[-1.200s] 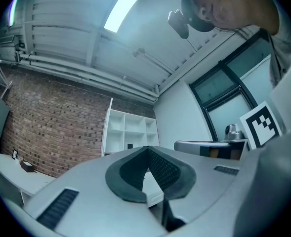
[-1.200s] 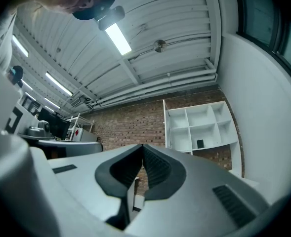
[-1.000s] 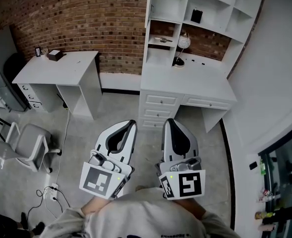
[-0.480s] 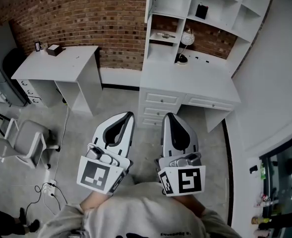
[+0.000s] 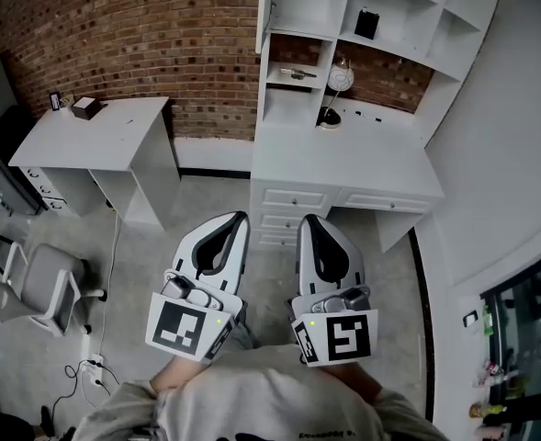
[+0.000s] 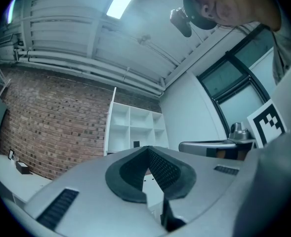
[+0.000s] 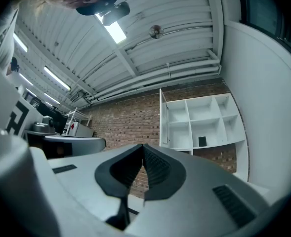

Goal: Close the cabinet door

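The brick wall (image 5: 141, 35) fills the far side of the room, and the grey floor (image 5: 141, 255) lies below it. Against the wall at the right stands the tall white cabinet (image 5: 408, 26), made of open shelves. It sits on a wide white desk (image 5: 343, 163) that has drawers in its front. A smaller white desk (image 5: 95, 136) stands apart from it at the left, also against the bricks.

The cabinet door (image 5: 262, 12) is at the left edge of the cabinet. It stands open and is seen almost edge-on (in the right gripper view it shows as a thin white panel turned out from the shelves). Neither gripper touches it; both are well apart from the cabinet.

A grey chair (image 5: 40, 288) stands on the floor at the left, in front of the smaller desk.

The left gripper (image 5: 237, 216) and the right gripper (image 5: 309, 219) are held side by side in front of the person, both pointing toward the desk with drawers. In each gripper view the two dark pads meet at the tips, so both tools are closed and nothing is between the jaws.

Small things: a round white lamp (image 5: 341, 78) on a low shelf, a black object (image 5: 366, 24) in a compartment above it, a dark box (image 5: 85, 107) on the smaller desk, and cables (image 5: 91, 361) on the floor.
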